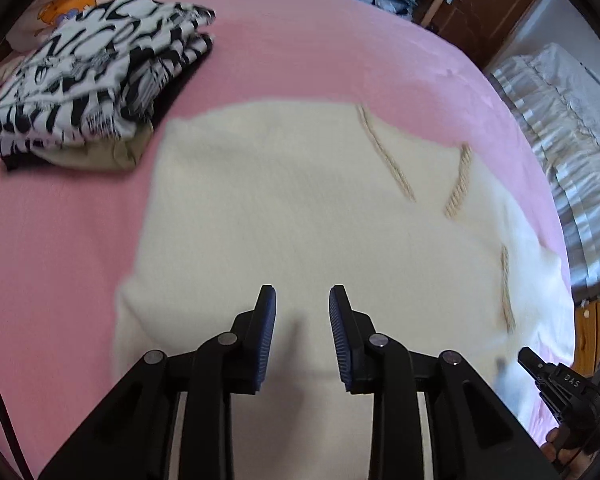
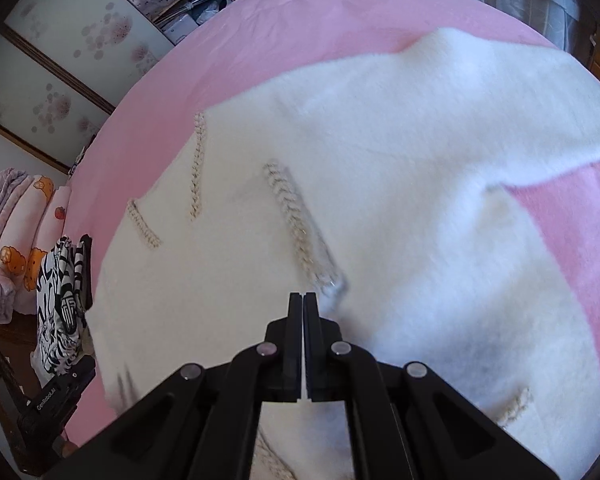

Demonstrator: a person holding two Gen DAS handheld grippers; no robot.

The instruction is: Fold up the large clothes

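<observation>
A large cream fuzzy sweater (image 1: pixel 284 208) with beige braided trim lies spread on the pink bed; it also fills the right wrist view (image 2: pixel 400 184). My left gripper (image 1: pixel 302 300) is open, hovering just above the sweater's near part with nothing between its blue pads. My right gripper (image 2: pixel 304 298) has its jaws pressed together over the sweater near a braided strip (image 2: pixel 300 224); whether fabric is pinched between them is hidden. The right gripper also shows in the left wrist view (image 1: pixel 556 380) at the sweater's right edge. One sleeve (image 2: pixel 520 92) lies folded across the body.
A stack of folded clothes, black-and-white patterned on top (image 1: pixel 88 76), sits at the bed's far left, also in the right wrist view (image 2: pixel 62 304). Pillows (image 2: pixel 24 240) lie beyond it. The pink bedspread (image 1: pixel 52 240) surrounds the sweater. Wardrobe doors (image 2: pixel 64 52) and curtains (image 1: pixel 560 120) border the bed.
</observation>
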